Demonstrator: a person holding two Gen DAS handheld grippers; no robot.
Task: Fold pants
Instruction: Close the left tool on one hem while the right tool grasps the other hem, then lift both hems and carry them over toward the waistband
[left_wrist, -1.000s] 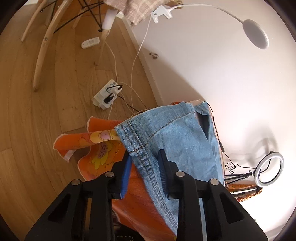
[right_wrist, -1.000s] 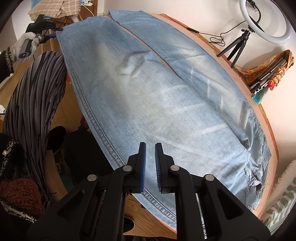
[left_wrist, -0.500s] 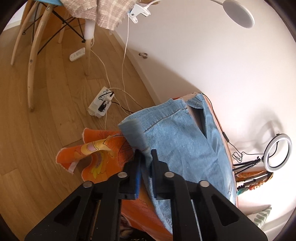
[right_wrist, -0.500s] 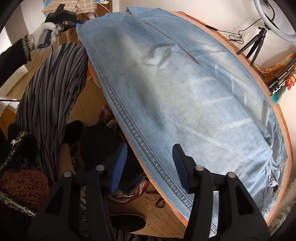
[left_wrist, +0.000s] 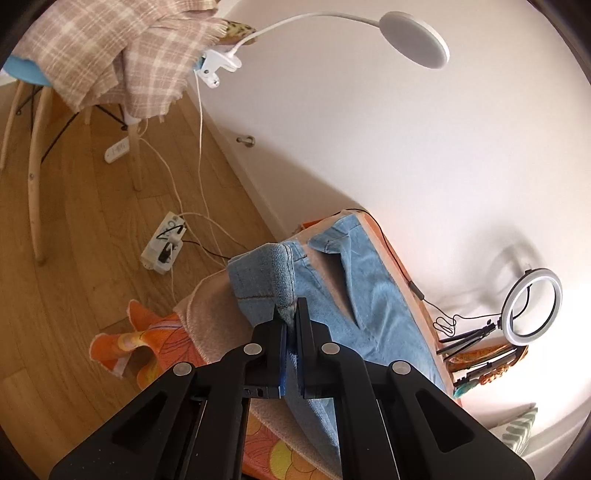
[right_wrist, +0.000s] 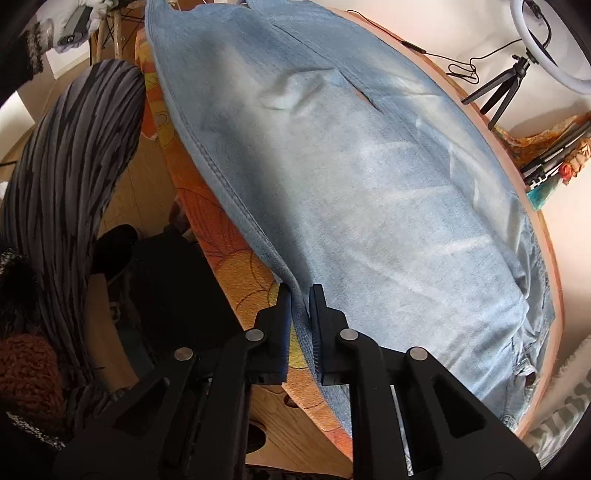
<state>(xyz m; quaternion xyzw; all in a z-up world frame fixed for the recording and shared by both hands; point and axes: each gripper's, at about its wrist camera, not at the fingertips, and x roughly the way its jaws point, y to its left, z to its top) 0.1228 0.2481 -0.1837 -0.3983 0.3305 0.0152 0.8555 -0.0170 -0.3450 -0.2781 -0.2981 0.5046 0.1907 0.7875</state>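
Jeans (right_wrist: 369, 192) lie flat on orange-clothed table (right_wrist: 221, 229), unfolded. Left gripper (left_wrist: 291, 332) clamped on hem corner; right gripper (right_wrist: 300, 314) closing onto near side seam. All folds remain.

The pants (right_wrist: 369, 206) cover most of the desk (right_wrist: 550, 236). The ring light (right_wrist: 554, 40) is cut off at 1 o'clock in the right wrist view. The hand (right_wrist: 70, 22) at 11 o'clock is partly out of frame. The plaid cloth (left_wrist: 110, 48) hides the chair seat (left_wrist: 26, 74).
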